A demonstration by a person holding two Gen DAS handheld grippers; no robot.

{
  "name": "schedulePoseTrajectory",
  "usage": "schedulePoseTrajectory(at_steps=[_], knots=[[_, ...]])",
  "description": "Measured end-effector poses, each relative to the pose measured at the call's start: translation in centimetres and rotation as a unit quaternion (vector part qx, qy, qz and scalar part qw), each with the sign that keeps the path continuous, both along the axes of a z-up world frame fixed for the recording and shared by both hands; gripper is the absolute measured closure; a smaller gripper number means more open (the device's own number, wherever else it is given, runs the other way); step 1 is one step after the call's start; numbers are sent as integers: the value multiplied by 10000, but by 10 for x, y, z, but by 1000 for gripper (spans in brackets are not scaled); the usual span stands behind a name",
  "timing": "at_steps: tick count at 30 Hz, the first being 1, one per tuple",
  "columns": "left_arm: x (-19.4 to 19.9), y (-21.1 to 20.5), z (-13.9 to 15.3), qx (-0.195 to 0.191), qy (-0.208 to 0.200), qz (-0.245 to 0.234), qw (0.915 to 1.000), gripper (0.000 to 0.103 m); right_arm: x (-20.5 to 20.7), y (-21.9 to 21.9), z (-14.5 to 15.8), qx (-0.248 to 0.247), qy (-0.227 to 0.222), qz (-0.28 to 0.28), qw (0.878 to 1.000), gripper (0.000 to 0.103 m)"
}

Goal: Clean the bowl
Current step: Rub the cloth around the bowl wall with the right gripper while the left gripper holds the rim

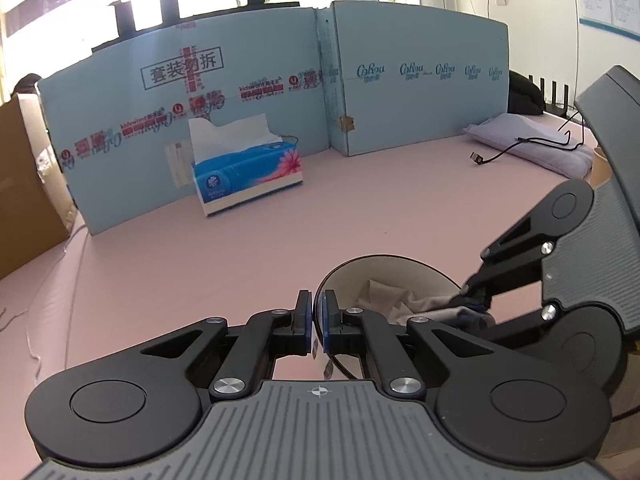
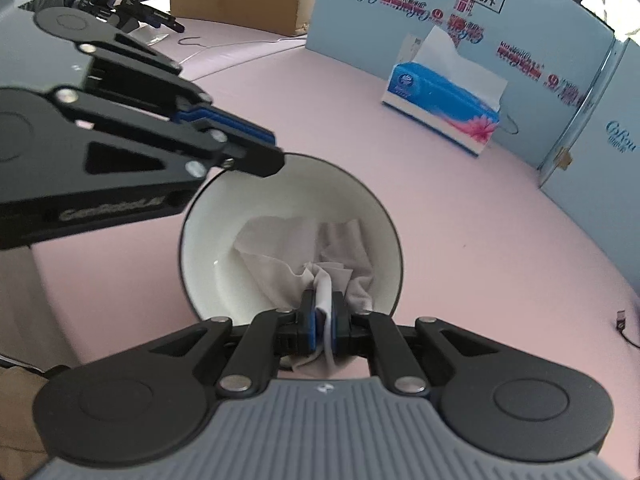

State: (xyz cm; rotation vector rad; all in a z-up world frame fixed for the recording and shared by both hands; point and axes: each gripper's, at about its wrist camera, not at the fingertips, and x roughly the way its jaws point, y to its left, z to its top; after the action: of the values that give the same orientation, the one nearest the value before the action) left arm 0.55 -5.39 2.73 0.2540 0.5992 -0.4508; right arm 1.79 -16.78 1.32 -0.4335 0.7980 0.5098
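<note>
Looking along the right wrist view, the bowl (image 2: 280,236) sits at frame centre on the pink table (image 2: 460,232), its white inside fully open to sight — a crumpled tissue (image 2: 280,268) lies in it, and the right gripper (image 2: 323,320) at lower centre has its fingers clamped narrow on a wad of that tissue. The left gripper (image 2: 256,148) reaches in from the upper left, its fingers pinched on the bowl's dark rim.

The left wrist view shows the same bowl (image 1: 384,280) only partly, low and right of centre, with the left gripper (image 1: 316,320) in front of it, one blue pad inside the rim and one outside. The right gripper (image 1: 474,294) enters from the right edge, its tip buried in the tissue (image 1: 396,300).

A blue tissue box (image 2: 442,104) stands well apart towards the upper right, in front of a pale blue cardboard screen (image 2: 400,8). Only the left view shows a folded lilac cloth (image 1: 528,140) with a black cable (image 1: 516,148) across it — upper right.
</note>
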Motion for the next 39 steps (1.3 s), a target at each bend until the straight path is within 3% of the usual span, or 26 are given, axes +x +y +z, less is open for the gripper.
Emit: schedulePoseTrajectory(at_steps=[15,19,27,33,35,38,39], knots=[[9,8,-9,-127,183,72,9997,94,12,-3,-2,-30,-56,50,10000,96],[16,9,-14,-169,341,87,9992,87,11,0,-2,-16,-73,67,9999,96],[28,0,-32,51,614,199,9979,85,11,2,-2,-3,-59,47,10000,96],[30,11,-33,-225,853,189,9959,86,5,0,0,86,-64,18,9999,96],[25,7,-33,-44,737,247,9970,86,1,1,0,95,-72,54,9999,96],[14,-14,-32,589,318,378,9970,86,-4,3,2,118,-54,105,9999,95],[15,-13,-31,553,331,349,9973,87,-5,3,2,123,-48,120,9998,95]])
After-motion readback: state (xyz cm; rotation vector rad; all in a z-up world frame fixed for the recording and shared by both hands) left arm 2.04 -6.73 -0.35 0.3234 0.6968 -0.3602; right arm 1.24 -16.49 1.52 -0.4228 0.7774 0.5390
